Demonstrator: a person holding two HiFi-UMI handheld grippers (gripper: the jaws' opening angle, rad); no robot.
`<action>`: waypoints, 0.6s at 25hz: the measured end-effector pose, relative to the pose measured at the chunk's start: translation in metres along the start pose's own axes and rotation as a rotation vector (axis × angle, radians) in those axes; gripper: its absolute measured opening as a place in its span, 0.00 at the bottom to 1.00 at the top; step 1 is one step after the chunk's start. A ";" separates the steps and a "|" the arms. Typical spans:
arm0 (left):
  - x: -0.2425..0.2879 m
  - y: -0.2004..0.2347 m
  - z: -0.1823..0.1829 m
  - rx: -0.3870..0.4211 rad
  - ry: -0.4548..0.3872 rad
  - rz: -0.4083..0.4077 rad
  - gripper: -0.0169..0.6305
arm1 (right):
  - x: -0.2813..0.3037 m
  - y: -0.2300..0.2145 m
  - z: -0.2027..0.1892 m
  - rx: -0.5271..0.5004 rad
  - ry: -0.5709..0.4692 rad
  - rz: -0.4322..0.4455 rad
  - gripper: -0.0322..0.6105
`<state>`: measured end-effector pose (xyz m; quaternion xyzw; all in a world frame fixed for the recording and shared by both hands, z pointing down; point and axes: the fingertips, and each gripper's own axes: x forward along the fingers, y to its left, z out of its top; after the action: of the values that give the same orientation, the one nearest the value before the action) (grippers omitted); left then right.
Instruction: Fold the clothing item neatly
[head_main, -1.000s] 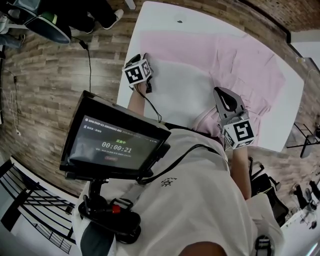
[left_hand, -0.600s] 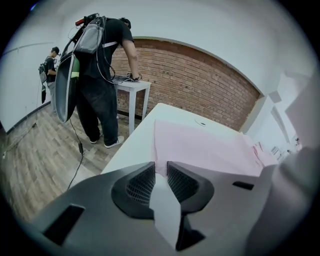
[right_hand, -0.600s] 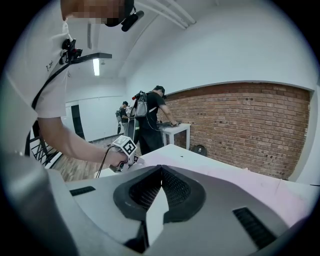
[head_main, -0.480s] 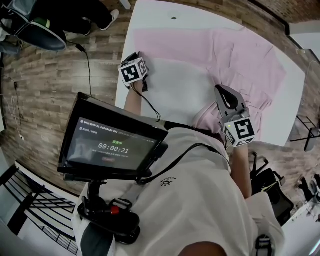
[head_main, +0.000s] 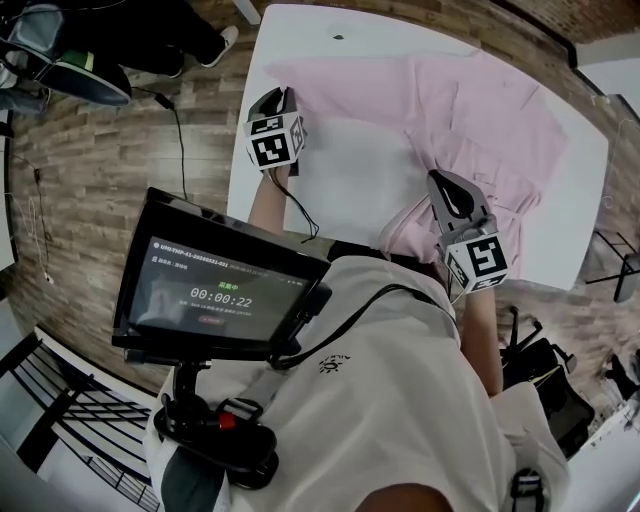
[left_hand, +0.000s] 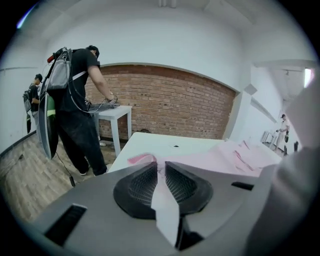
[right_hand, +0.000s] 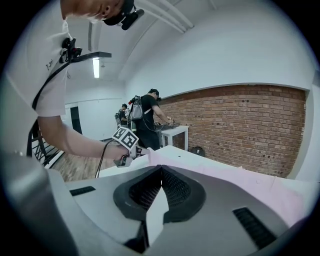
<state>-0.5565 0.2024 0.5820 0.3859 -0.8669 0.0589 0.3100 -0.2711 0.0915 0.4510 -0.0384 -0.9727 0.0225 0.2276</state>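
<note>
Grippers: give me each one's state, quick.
Left gripper: jaws have just been closing, now shut on an edge of the pink shirt.
Right gripper: shut; whether it pinches cloth cannot be told.

Bright, even indoor light; strong fisheye edge distortion.

Open table (head_main: 400, 30) along the far edge — rumpled pink garment (head_main: 480, 110) across the middle and right
</note>
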 end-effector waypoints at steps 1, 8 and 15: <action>-0.002 -0.005 0.005 0.009 -0.012 -0.007 0.11 | -0.002 -0.001 0.000 -0.002 -0.004 0.002 0.06; -0.025 -0.076 0.041 0.079 -0.080 -0.041 0.09 | -0.062 -0.030 -0.011 0.025 -0.052 -0.041 0.06; -0.032 -0.157 0.074 0.154 -0.138 -0.094 0.09 | -0.112 -0.070 -0.033 0.058 -0.075 -0.086 0.06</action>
<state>-0.4659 0.0884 0.4820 0.4518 -0.8600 0.0841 0.2216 -0.1611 0.0132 0.4350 0.0110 -0.9802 0.0424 0.1930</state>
